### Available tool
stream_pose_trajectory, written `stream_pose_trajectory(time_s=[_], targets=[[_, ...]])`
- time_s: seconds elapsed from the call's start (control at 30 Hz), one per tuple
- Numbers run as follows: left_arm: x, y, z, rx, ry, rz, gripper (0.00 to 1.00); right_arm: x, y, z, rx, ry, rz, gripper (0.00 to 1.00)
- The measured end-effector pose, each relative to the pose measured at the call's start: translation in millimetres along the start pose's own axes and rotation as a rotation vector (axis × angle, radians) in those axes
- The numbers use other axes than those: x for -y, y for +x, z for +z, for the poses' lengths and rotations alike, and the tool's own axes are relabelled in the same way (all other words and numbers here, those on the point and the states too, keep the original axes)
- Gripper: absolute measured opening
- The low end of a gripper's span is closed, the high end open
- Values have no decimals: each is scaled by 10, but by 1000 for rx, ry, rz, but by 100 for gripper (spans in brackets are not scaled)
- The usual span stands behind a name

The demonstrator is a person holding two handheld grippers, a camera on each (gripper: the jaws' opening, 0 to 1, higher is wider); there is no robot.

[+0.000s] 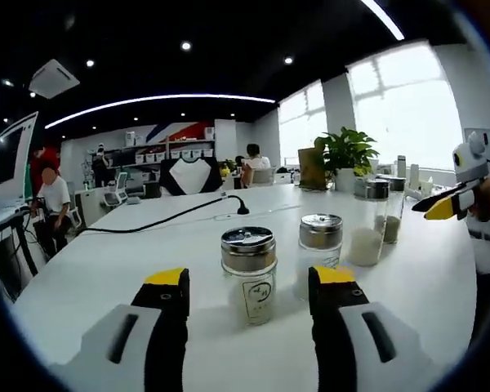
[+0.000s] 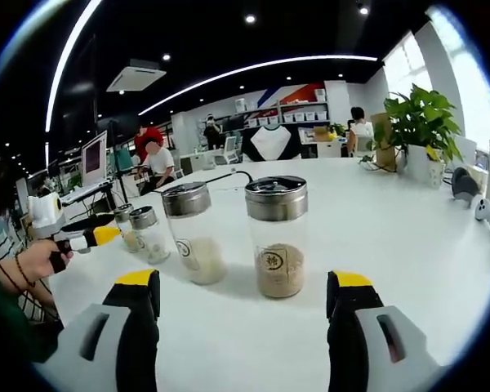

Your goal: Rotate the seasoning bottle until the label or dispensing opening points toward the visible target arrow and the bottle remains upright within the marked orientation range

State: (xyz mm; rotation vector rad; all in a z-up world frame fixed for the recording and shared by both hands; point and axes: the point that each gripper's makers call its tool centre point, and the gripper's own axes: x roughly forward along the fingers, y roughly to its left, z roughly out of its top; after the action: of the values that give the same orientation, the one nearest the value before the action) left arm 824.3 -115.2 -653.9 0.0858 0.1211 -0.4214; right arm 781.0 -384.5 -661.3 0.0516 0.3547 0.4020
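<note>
Seasoning bottle (image 1: 250,273) stands upright between the open, empty left gripper (image 1: 251,287) jaws.
Its label faces the camera; right gripper (image 2: 247,294), also open and empty, frames a taller jar (image 2: 277,235).

The round white tabletop (image 1: 106,269) is showing a plain, glossy surface. Standing on it, the clear glass seasoning bottle with a silver metal lid (image 1: 249,276) is wearing a cream label with a dark round mark. The left gripper (image 1: 249,298) and right gripper (image 2: 247,304) are showing black jaws with yellow tips on grey bodies. A black cable (image 1: 167,219) is crossing toward the far edge.
</note>
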Motion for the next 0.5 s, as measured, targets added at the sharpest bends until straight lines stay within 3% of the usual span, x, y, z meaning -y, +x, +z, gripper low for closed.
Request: stream_pose_trajectory(time_s=[0.07,0.3,0.5], targets=[[3,-36,44,23,-37,10,64,-4,15,-2,5,-1,2,85],[67,-120,158,62,-45,31,67,54,67,-2,38,5,-25,85],[99,-168,142,66,-80,44,74,78,118,-1,49,4,-41,85]])
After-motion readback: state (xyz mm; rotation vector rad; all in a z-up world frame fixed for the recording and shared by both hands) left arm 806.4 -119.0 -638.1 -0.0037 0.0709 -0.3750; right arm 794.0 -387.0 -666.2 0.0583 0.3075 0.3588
